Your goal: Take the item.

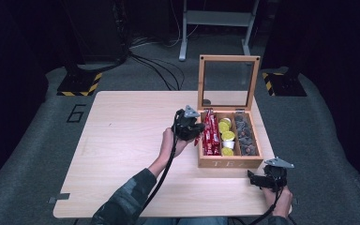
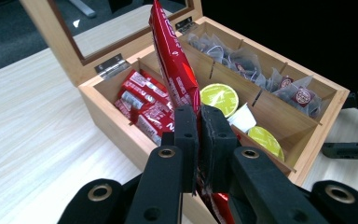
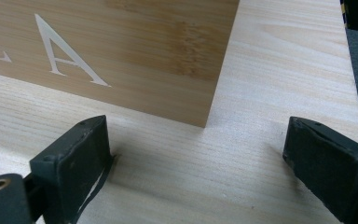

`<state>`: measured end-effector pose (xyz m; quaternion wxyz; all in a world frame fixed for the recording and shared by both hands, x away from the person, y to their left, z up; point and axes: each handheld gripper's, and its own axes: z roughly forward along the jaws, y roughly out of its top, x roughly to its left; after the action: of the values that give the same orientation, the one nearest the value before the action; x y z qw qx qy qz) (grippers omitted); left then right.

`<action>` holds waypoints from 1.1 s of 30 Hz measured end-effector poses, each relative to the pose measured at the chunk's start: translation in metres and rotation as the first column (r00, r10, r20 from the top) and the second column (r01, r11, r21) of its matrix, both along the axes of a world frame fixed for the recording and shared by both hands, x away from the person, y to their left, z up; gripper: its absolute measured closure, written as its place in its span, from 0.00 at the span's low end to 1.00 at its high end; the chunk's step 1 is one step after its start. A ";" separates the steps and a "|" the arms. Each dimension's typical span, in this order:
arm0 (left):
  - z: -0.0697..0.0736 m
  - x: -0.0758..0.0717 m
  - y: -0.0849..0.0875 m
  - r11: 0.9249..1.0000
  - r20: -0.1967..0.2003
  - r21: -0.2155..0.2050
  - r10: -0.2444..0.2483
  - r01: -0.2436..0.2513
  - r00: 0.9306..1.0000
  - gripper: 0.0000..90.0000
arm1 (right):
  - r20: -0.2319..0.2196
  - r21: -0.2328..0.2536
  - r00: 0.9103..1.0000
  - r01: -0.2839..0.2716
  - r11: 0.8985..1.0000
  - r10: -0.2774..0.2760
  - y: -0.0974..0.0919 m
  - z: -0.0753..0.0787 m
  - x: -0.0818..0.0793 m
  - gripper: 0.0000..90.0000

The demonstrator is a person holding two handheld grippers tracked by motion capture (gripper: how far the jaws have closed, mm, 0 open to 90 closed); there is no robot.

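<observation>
Where the light wood desk [image 1: 122,140] stands, the room is dark, with a grey carpet floor [image 1: 23,154] all around it. A big number 6 [image 1: 76,113] is marked on the floor by the desk's far left corner. Two black stands with yellow and black stripes [image 1: 78,84] sit on the floor behind the desk, and grey metal legs [image 1: 183,33] rise farther back with black cables [image 1: 154,65] near them.

On the right part of the desk sits a wooden box [image 1: 229,163] with its glass lid [image 1: 228,82] standing open. The box has three rows: red packets [image 2: 142,100] in the left one, little cups with yellow-green tops [image 2: 220,99] in the middle one, and grey tea bags [image 2: 261,74] in the right one.

The left tongs [image 2: 199,140] are shut tight on one red packet [image 2: 172,60], which sticks up over the left row of the box. The right tongs [image 3: 196,172] are spread wide and rest on the desk just in front of the box's right front corner, with bare wood between them
</observation>
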<state>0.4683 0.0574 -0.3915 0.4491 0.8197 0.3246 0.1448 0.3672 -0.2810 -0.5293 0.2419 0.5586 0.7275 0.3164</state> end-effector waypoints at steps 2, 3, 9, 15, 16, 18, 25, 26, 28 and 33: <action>0.001 -0.001 0.004 1.000 0.003 -0.004 0.004 -0.004 1.000 0.95 | 0.000 0.000 1.000 -0.001 1.000 0.001 0.000 0.000 0.000 0.07; 0.001 -0.001 0.004 1.000 0.003 -0.004 0.004 -0.004 1.000 0.95 | 0.000 0.000 1.000 -0.001 1.000 0.001 0.000 0.000 0.000 0.07; 0.000 -0.005 0.021 0.999 0.013 -0.020 0.025 -0.025 1.000 0.95 | 0.001 0.003 1.000 0.003 1.000 -0.003 0.000 0.000 0.000 0.07; 0.000 -0.007 0.038 0.999 0.019 -0.021 0.047 -0.047 0.999 0.95 | -0.005 0.004 1.000 -0.007 1.000 0.007 0.000 0.000 0.000 0.05; 0.000 -0.007 0.042 0.998 0.022 -0.022 0.054 -0.054 0.998 0.95 | -0.008 0.006 1.000 -0.004 1.000 0.004 0.000 0.000 0.000 0.03; 0.000 -0.006 0.048 0.998 0.021 -0.022 0.057 -0.057 0.998 0.95 | -0.016 -0.001 1.000 -0.010 1.000 0.010 0.000 -0.001 0.001 0.00; 0.001 -0.003 0.068 0.995 0.018 -0.029 0.091 -0.090 0.996 0.95 | -0.020 -0.004 1.000 -0.008 1.000 0.008 0.000 -0.001 0.001 0.00; 0.001 -0.002 0.073 0.995 0.020 -0.026 0.102 -0.101 0.995 0.95 | -0.019 -0.004 1.000 -0.008 1.000 0.008 0.000 -0.001 0.001 0.00; 0.001 -0.001 0.076 0.994 0.021 -0.030 0.105 -0.104 0.994 0.95 | -0.019 -0.004 1.000 -0.008 1.000 0.007 0.000 -0.001 0.000 0.00; 0.000 0.001 0.088 0.991 0.018 -0.037 0.132 -0.131 0.991 0.95 | -0.018 -0.004 1.000 -0.006 1.000 0.006 0.001 -0.001 0.000 0.00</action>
<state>0.4689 0.1453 -0.3912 0.4564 0.7870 0.3756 0.1767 0.3673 -0.2805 -0.5302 0.2358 0.5587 0.7319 0.3106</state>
